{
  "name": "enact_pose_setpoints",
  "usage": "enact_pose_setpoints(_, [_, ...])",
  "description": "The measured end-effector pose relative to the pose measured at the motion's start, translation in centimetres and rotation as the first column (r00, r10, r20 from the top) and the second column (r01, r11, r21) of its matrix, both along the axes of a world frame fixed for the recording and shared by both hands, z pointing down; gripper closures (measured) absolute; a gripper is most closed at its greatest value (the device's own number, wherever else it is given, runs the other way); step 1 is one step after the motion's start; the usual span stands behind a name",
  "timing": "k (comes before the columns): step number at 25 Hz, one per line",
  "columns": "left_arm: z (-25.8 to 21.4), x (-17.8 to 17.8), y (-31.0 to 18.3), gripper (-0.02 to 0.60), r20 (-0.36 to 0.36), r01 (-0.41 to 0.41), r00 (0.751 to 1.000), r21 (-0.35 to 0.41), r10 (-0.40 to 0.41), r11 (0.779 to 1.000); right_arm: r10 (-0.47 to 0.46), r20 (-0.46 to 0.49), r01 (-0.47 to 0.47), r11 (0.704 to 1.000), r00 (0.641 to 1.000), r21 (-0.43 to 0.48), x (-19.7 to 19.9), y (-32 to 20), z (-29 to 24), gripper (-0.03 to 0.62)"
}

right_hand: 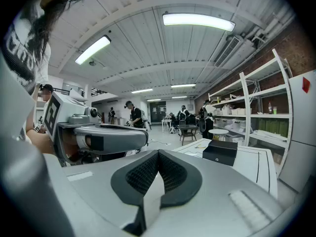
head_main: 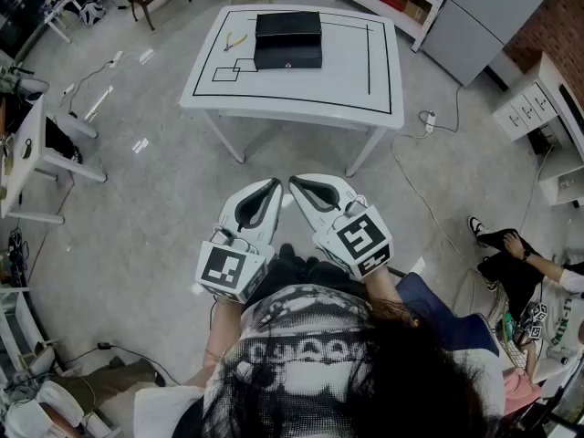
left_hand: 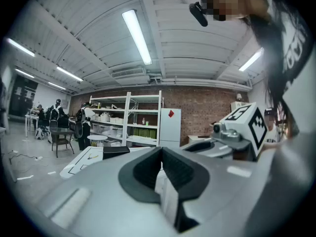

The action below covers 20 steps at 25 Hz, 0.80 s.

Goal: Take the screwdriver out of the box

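Yellow-handled pliers (head_main: 235,41) lie on the white table (head_main: 347,62) marked with black lines.

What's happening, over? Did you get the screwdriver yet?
Left hand-held gripper shut, empty; right hand-held gripper same. Box closed on table, out of reach; screwdriver unseen. Pliers beside box, not blocking.

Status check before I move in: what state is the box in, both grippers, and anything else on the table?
box: closed, resting on the white table.
screwdriver: not in view.
pliers: lying on the table, left of the box.
left gripper: shut, empty, short of the table.
right gripper: shut, empty, short of the table.
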<state>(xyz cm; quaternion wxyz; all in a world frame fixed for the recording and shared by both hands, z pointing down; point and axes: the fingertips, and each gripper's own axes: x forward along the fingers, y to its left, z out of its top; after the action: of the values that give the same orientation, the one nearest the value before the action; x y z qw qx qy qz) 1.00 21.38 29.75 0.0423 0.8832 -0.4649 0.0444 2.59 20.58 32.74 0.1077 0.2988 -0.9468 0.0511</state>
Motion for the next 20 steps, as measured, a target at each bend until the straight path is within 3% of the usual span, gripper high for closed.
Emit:
enact_pose_setpoints(13, [0.1,-4.3,-1.9,0.581,-0.019,-0.002,1.0,-0.034,0.002,0.999,0.034,0.052,-0.032,0.999,0.998,-0.035,-3.7,-2.4,-0.4,0.599])
enact_pose_setpoints(20, [0.8,-7.4,-2.4,0.581,-0.011,-0.019,1.0,-0.01,0.019,1.0,0.076,0.054,-0.074,0.996,0.996,-0.04,-5.7,-3.1,0.4,0.599])
